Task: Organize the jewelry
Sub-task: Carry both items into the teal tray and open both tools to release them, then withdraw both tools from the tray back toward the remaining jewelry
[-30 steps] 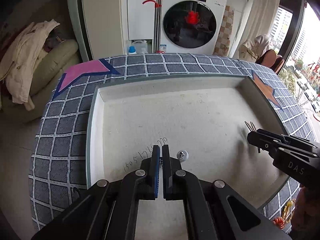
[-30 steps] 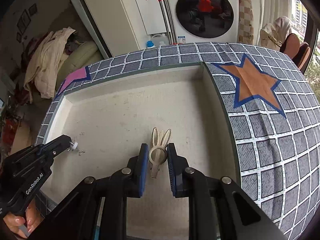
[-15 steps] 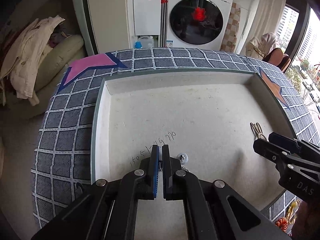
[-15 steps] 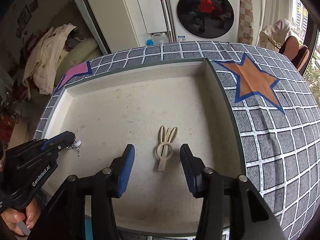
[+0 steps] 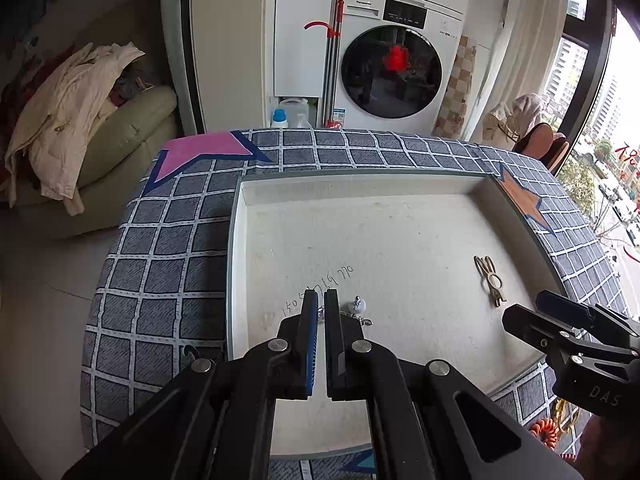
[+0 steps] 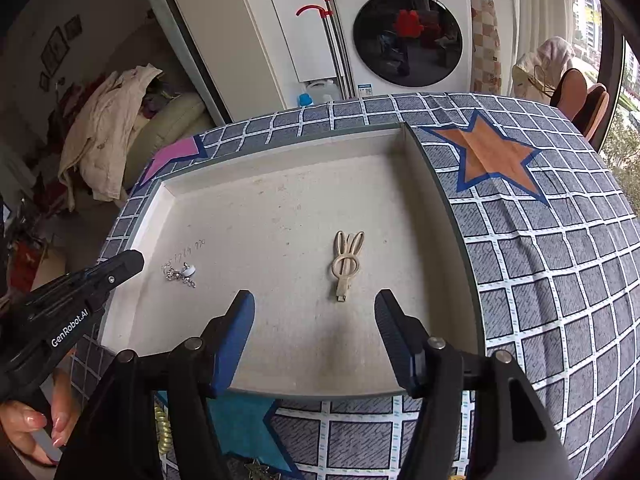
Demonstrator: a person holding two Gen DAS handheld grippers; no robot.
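A shallow white tray (image 5: 240, 240) (image 6: 436, 184) lies on a checked cloth. A cream rabbit-shaped hair clip (image 6: 346, 264) (image 5: 489, 279) lies flat at the tray's right. A small silver chain with a white bead (image 6: 181, 273) (image 5: 357, 308) lies at the tray's left. My left gripper (image 5: 321, 300) is nearly shut and holds nothing, its tips just short of the chain; it also shows in the right wrist view (image 6: 128, 260). My right gripper (image 6: 314, 312) is wide open and empty, just short of the clip; it also shows in the left wrist view (image 5: 536, 316).
The checked cloth (image 6: 560, 260) bears an orange star (image 6: 496, 156) to the right and a pink star (image 5: 200, 152) at the back left. A washing machine (image 5: 392, 64), a sofa with clothes (image 5: 80, 128) and chairs (image 6: 576, 92) stand behind.
My right gripper has opened, let the hair clip lie on the tray and pulled back. My left gripper has drawn back from the chain, which now lies free.
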